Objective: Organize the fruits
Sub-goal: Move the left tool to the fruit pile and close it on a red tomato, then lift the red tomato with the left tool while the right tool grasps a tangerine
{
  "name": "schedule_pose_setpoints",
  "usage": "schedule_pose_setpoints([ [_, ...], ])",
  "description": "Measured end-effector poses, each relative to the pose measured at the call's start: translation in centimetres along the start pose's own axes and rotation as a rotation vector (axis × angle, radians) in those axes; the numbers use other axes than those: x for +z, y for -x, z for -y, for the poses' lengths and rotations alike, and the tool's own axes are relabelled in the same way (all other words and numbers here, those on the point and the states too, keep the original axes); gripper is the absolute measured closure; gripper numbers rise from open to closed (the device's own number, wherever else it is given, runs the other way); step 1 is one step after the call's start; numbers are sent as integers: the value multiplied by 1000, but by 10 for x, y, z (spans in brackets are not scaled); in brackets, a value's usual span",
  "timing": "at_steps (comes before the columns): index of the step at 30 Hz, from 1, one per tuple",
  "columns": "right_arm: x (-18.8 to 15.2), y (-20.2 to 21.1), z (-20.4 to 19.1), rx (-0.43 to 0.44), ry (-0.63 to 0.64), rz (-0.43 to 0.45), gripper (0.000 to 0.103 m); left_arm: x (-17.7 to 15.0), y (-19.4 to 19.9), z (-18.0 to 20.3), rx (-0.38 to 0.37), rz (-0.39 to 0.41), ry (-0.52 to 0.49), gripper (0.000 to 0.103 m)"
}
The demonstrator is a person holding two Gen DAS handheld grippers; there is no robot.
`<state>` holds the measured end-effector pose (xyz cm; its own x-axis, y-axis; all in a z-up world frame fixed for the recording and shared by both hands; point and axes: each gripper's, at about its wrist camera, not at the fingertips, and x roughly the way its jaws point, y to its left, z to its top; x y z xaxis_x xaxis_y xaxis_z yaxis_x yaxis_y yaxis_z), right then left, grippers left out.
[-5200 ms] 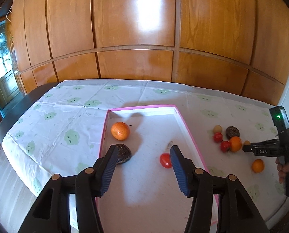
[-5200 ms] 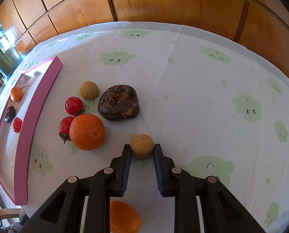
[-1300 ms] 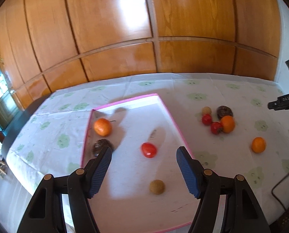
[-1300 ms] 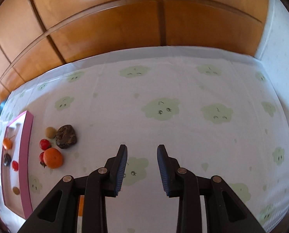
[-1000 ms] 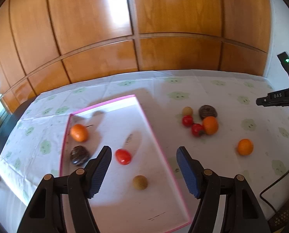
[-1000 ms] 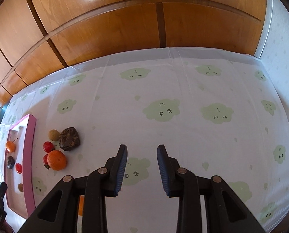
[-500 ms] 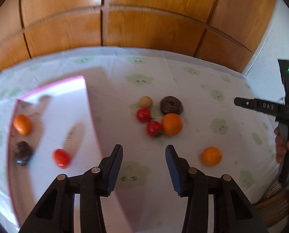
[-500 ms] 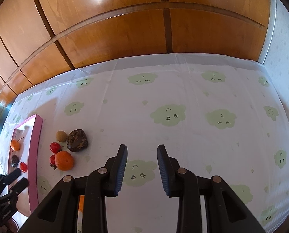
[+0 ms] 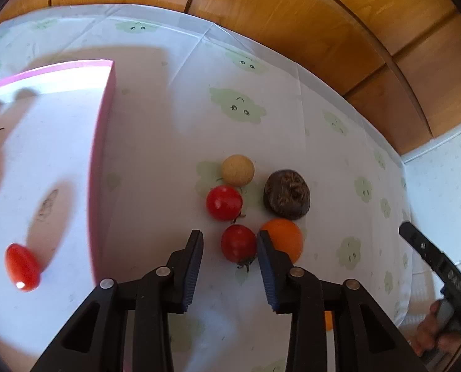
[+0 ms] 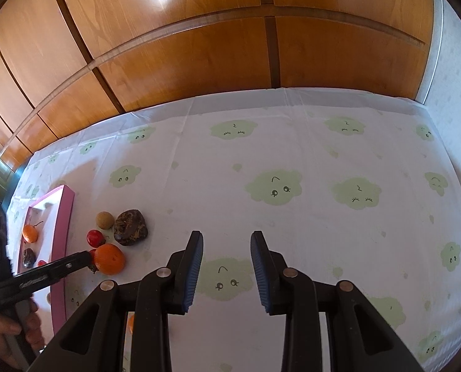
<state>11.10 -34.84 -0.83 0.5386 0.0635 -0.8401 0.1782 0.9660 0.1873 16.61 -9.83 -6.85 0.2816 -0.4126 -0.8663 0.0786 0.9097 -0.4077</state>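
My left gripper (image 9: 229,234) hangs low over the loose fruit on the tablecloth, its jaws closing. A red tomato (image 9: 238,247) lies between its fingers; the right pad is at the tomato's side and a gap shows on the left. Just beyond lie a second red tomato (image 9: 224,202), a tan round fruit (image 9: 237,169), a dark wrinkled fruit (image 9: 286,194) and an orange (image 9: 284,240). The pink tray (image 9: 102,142) to the left holds a red tomato (image 9: 22,267). My right gripper (image 10: 226,234) hovers over bare cloth, jaws slightly apart and empty.
The right wrist view shows the tray (image 10: 63,217) with an orange (image 10: 30,233) and a dark fruit (image 10: 29,257) inside. Another small orange (image 9: 329,321) lies near the table's front edge. Wooden wall panels (image 10: 199,46) back the table. A hand (image 9: 432,334) holds the right gripper's handle.
My left gripper swung right from above the tray to the loose fruit, dropped lower, and its jaws narrowed around a red tomato. The right gripper stayed where it was.
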Motion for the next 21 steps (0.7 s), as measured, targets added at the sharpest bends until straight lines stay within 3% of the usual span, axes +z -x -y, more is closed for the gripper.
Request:
schedule_pose_setpoints([
  [8,2,0,0,8,0,0,71,0,-11,13,51,6,-56,69],
  [10,3,-1,1,6,-3,-1,71,-3,-12,16,65,13,-93,77],
  [12,2,-1,2,3,-8,-3,71,-9,-10,19,82,26,-133,77],
  [21,0,-4,8,-12,-29,-15,71,-79,10,32,135,86,-373,78],
])
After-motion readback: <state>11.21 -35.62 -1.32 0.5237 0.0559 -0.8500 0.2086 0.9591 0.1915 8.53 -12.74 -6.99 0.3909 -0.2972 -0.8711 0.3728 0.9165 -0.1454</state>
